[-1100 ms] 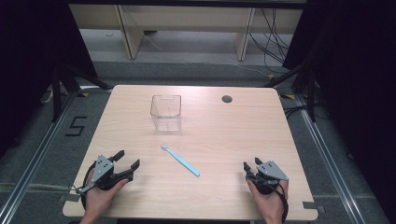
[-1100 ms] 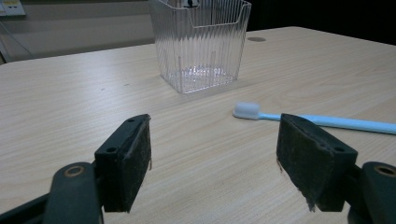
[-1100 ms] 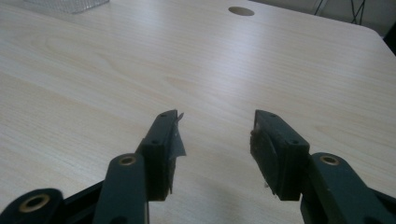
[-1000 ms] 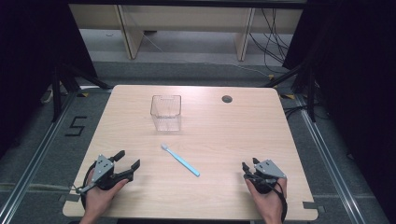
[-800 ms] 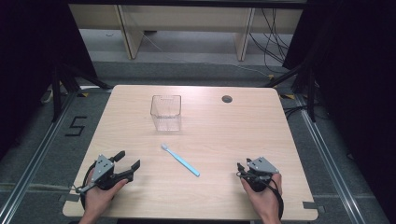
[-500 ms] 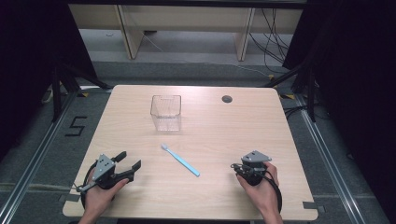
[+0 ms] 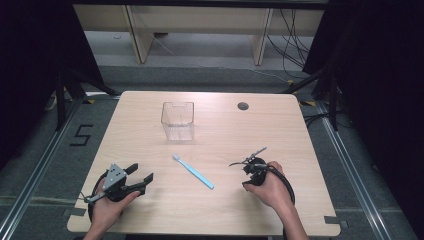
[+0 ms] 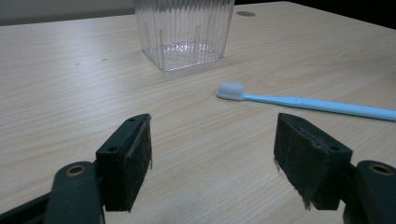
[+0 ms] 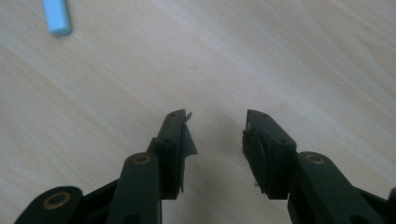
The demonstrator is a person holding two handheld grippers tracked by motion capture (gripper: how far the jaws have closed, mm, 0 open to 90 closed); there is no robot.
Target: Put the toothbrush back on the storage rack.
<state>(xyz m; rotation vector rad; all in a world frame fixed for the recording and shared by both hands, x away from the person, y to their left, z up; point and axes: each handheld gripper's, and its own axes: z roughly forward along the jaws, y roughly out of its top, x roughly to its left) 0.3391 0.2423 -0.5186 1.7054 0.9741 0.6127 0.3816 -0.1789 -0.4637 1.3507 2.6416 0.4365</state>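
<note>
A light blue toothbrush (image 7: 193,171) with white bristles lies flat on the wooden table (image 7: 280,130), bristle end toward a clear ribbed cup (image 7: 177,121) that stands upright behind it. My left gripper (image 7: 141,173) rests at the front left, open, aimed at the brush and cup. In the left gripper view the toothbrush (image 8: 303,103) lies beyond the open jaws of the left gripper (image 8: 215,163), right of the cup (image 8: 184,28). My right gripper (image 7: 245,167) hovers right of the handle end, tilted down at the table. The right gripper (image 9: 217,116) is open, its jaws have just been closing partway, nothing between them. The toothbrush handle tip (image 9: 57,16) is at the upper left.
A round cable hole (image 7: 243,106) sits near the table's far edge. Bare wood lies around the brush and cup. Dark curtains flank the table, and shelving legs and cables (image 7: 290,35) stand on the floor behind it.
The right hand has moved left and away from the front edge toward the brush handle, lifting and tipping its gripper downward. Its jaws stand narrower. The left gripper has stayed put.
</note>
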